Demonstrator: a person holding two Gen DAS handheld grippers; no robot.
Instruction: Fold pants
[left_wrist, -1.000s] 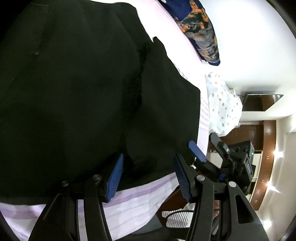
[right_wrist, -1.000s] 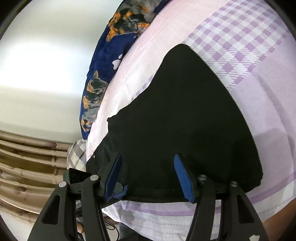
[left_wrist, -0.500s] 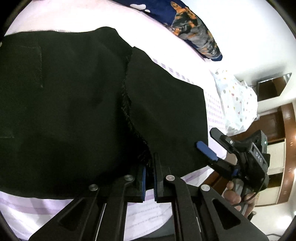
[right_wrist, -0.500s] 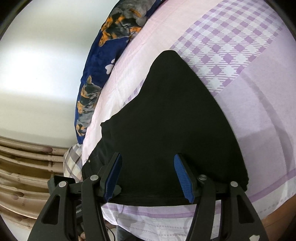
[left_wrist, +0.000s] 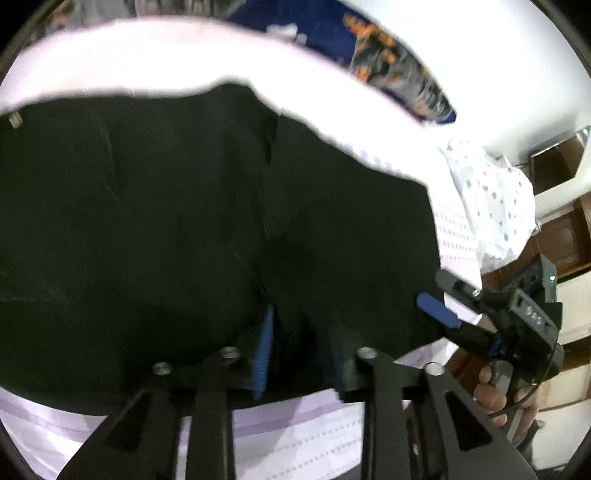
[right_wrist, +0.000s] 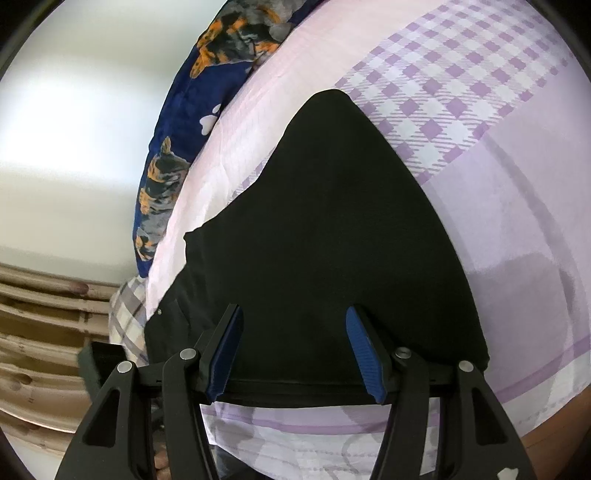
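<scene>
Black pants (left_wrist: 166, 221) lie spread flat on a lilac bed sheet (left_wrist: 295, 435). My left gripper (left_wrist: 300, 354) sits at their near edge by the middle seam. Its jaws are opening, with a bunch of black cloth between them that hides the right pad. The left fingertip pad (left_wrist: 264, 350) shows blue and stands clear of the cloth. In the right wrist view a pant leg (right_wrist: 332, 221) narrows away from me. My right gripper (right_wrist: 295, 354) hovers open over its near hem, with nothing pinched. A hand (left_wrist: 491, 398) holds that right gripper (left_wrist: 443, 314) at the bed's right edge.
A dark blue pillow with a dog print (right_wrist: 177, 166) lies along the far side of the bed by a white wall. A white dotted cloth (left_wrist: 491, 206) sits at the far right corner, with brown wooden furniture (left_wrist: 565, 236) beyond. Checked sheet (right_wrist: 461, 92) spreads right of the leg.
The left gripper closed on the pants' near edge half a second ago, and its jaws have since parted again. The left view rose and rolled. The right gripper has kept still and open.
</scene>
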